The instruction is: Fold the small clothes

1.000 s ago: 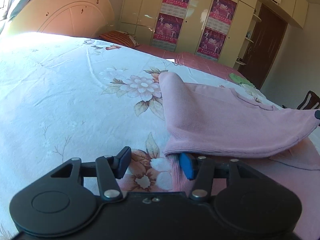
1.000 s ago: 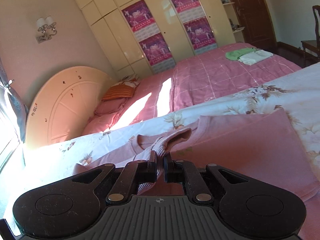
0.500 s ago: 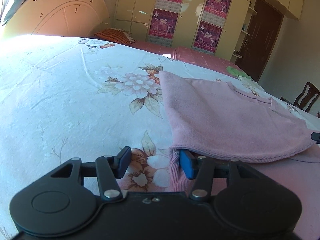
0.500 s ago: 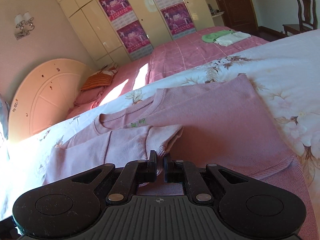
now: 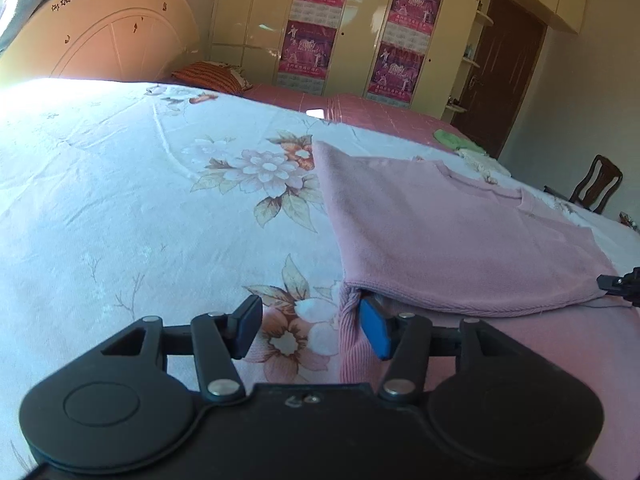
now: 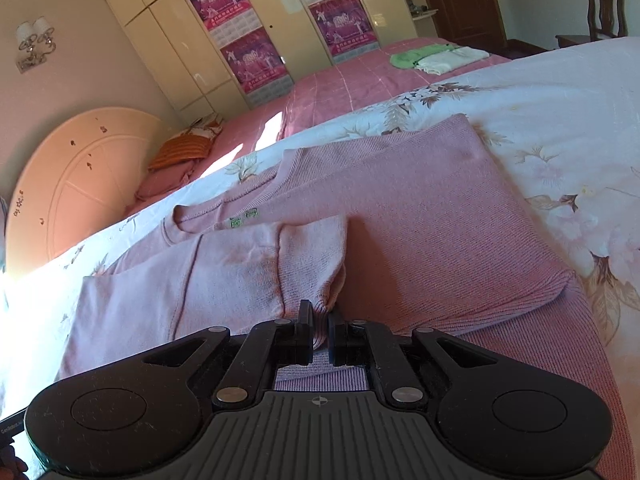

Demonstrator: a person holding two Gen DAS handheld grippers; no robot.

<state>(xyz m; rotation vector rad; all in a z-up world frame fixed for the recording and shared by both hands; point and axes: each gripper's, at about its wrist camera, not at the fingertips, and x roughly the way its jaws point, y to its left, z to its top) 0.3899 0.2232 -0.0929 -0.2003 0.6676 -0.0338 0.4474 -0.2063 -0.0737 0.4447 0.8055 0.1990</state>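
Pink knit sweater point(image 6: 420, 216) lies partly folded on the floral bedsheet point(image 5: 120, 200), 1 sleeve point(image 6: 240, 264) laid across its body. Right gripper point(image 6: 320, 338) is pinched tight on the sleeve cuff. Left gripper point(image 5: 310, 330) stands wide apart at the sweater's ribbed hem point(image 5: 354, 344), holding nothing, its blue-padded finger under the folded edge.

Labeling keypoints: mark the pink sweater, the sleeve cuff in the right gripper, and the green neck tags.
pink sweater point(image 5: 452, 232), left wrist view, on the folded-over panel.
sleeve cuff point(image 6: 320, 316), right wrist view, on the ribbed end above the gripper.
green neck tags point(image 6: 236, 222), right wrist view, on the left tag.
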